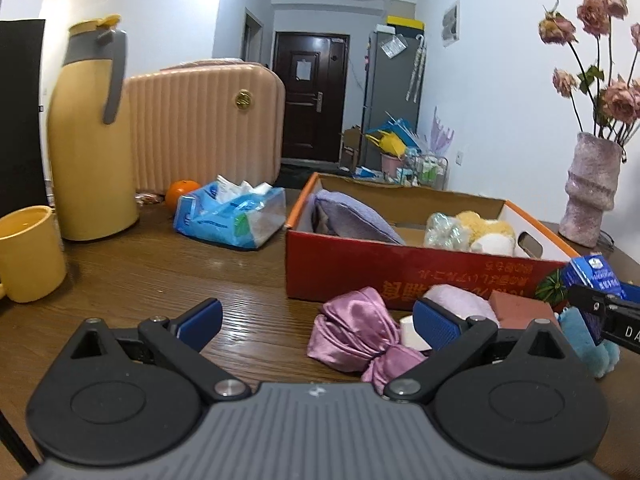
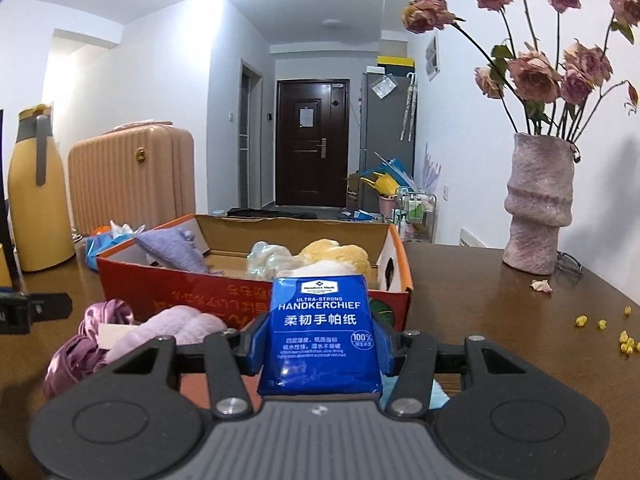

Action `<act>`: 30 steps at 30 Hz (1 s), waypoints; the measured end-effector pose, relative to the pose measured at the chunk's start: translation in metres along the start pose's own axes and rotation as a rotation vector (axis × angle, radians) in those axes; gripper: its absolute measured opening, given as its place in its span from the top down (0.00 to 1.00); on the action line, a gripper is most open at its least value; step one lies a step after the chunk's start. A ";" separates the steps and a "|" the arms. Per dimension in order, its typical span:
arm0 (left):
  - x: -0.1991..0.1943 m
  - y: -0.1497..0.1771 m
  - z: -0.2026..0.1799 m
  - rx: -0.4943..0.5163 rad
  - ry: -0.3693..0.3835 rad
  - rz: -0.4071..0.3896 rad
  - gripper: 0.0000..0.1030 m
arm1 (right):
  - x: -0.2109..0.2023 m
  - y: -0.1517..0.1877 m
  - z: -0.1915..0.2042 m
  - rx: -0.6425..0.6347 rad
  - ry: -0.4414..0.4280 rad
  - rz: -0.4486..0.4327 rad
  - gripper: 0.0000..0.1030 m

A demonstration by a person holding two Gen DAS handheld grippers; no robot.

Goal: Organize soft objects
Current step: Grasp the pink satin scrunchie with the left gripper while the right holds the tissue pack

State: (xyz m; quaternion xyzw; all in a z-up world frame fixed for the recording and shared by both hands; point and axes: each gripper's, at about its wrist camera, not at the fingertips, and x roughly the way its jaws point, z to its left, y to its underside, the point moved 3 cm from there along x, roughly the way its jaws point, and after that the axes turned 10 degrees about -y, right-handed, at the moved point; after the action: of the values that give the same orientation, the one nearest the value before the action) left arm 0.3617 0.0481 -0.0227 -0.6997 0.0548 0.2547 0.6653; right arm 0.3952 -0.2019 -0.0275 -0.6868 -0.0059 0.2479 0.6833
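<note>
Inside red box point(image 2: 180, 292): purple pillow point(image 2: 172, 250), yellow plush point(image 2: 336, 254). Right tongs point(image 2: 320, 346) clamp handkerchief pack point(image 2: 320, 332); left tongs point(image 1: 316, 320) wide open, empty.

Ahead and far left of the tool stand a yellow thermos jug point(image 1: 90, 132) and yellow mug point(image 1: 28, 252); behind them a pink suitcase point(image 1: 204, 124); an orange point(image 1: 180, 192) beside it; far right, a vase of dried roses point(image 2: 538, 200).
</note>
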 end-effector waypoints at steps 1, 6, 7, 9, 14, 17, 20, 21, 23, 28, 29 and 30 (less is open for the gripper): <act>0.002 0.001 -0.003 0.011 0.007 0.008 0.00 | 0.000 0.000 -0.001 0.004 0.002 -0.001 0.51; 0.012 0.005 -0.014 0.045 0.051 0.060 0.00 | -0.002 0.001 -0.001 0.008 0.001 -0.005 0.51; 0.014 0.006 -0.016 0.053 0.056 0.069 0.00 | -0.002 0.001 -0.002 0.010 0.001 -0.005 0.51; 0.017 0.009 -0.021 0.077 0.061 0.086 0.00 | -0.002 0.001 -0.002 0.015 0.001 -0.001 0.51; 0.026 0.017 -0.029 0.142 0.044 0.135 0.00 | -0.002 0.002 -0.004 0.029 0.004 0.007 0.51; 0.030 0.019 -0.029 0.144 0.030 0.150 0.00 | -0.001 0.003 -0.005 0.036 0.004 0.014 0.51; 0.034 0.020 -0.030 0.146 0.031 0.160 0.00 | -0.001 0.003 -0.005 0.039 0.005 0.017 0.51; 0.036 0.019 -0.030 0.146 0.031 0.162 0.00 | -0.001 0.004 -0.006 0.039 0.007 0.019 0.51; 0.040 0.018 -0.032 0.147 0.029 0.166 0.00 | -0.001 0.004 -0.006 0.040 0.010 0.021 0.51; 0.051 0.017 -0.033 0.140 0.053 0.214 0.00 | -0.001 0.004 -0.007 0.049 0.024 0.025 0.51; 0.053 0.017 -0.033 0.135 0.059 0.223 0.00 | -0.001 0.005 -0.008 0.052 0.026 0.026 0.51; 0.053 0.018 -0.031 0.125 0.065 0.231 0.00 | -0.001 0.005 -0.008 0.054 0.028 0.026 0.51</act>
State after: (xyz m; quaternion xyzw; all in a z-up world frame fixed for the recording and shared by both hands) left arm 0.4092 0.0303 -0.0619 -0.6536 0.1725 0.3029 0.6718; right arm 0.3951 -0.2102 -0.0323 -0.6715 0.0195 0.2471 0.6983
